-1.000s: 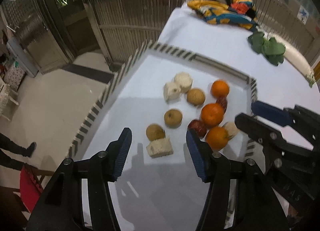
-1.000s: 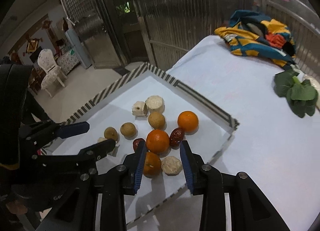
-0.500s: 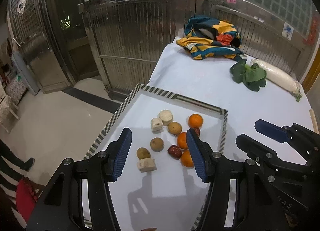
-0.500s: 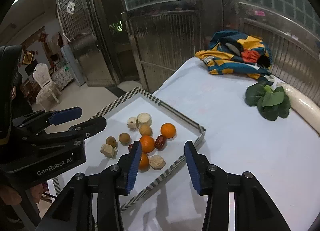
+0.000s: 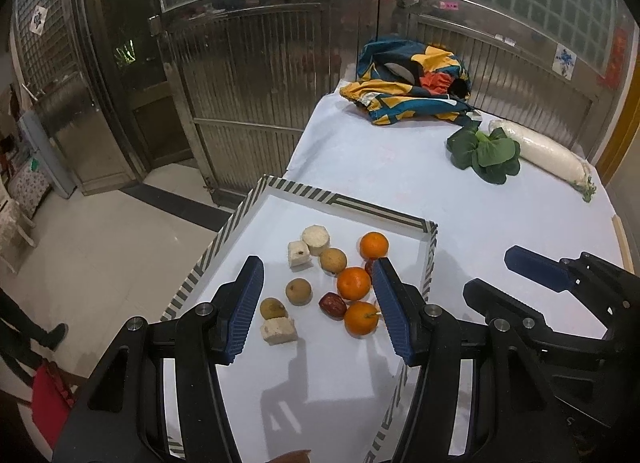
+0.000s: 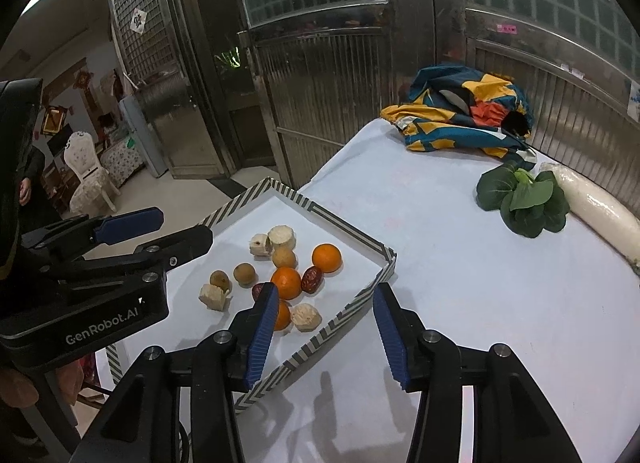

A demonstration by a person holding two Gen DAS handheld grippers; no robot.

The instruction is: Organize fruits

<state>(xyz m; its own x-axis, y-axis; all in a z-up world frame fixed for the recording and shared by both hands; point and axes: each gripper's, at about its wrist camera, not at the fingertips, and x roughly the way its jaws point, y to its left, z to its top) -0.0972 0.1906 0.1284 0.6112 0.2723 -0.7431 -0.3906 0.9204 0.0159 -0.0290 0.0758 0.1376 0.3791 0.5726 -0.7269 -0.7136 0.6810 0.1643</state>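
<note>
A striped-rim white tray (image 5: pixel 380 213) holds three oranges (image 5: pixel 353 283), two dark red dates (image 5: pixel 333 305), three brown round fruits (image 5: pixel 298 291) and several pale cut chunks (image 5: pixel 316 239). My left gripper (image 5: pixel 317 261) hovers above the tray's near half, open, with nothing between its blue pads. My right gripper (image 6: pixel 326 289) hangs over the tray's right rim (image 6: pixel 360 299); its jaws are opening and hold nothing. From the right wrist, the fruit cluster (image 6: pixel 286 283) lies just past its left finger. Each gripper shows in the other's view: right gripper (image 5: pixel 490 273), left gripper (image 6: pixel 184 225).
On the white table (image 5: pixel 360 159) behind the tray lie a colourful cloth bundle (image 5: pixel 408 83), leafy greens (image 5: pixel 486 153) and a long white radish (image 5: pixel 544 153). Metal gates stand behind. The tray overhangs the table's left edge above the floor. A white chair (image 6: pixel 90 179) stands far left.
Both grippers have risen and drawn back from the tray, so the fruit looks smaller and more table shows. The right gripper's jaws have widened. The fruit has not moved.
</note>
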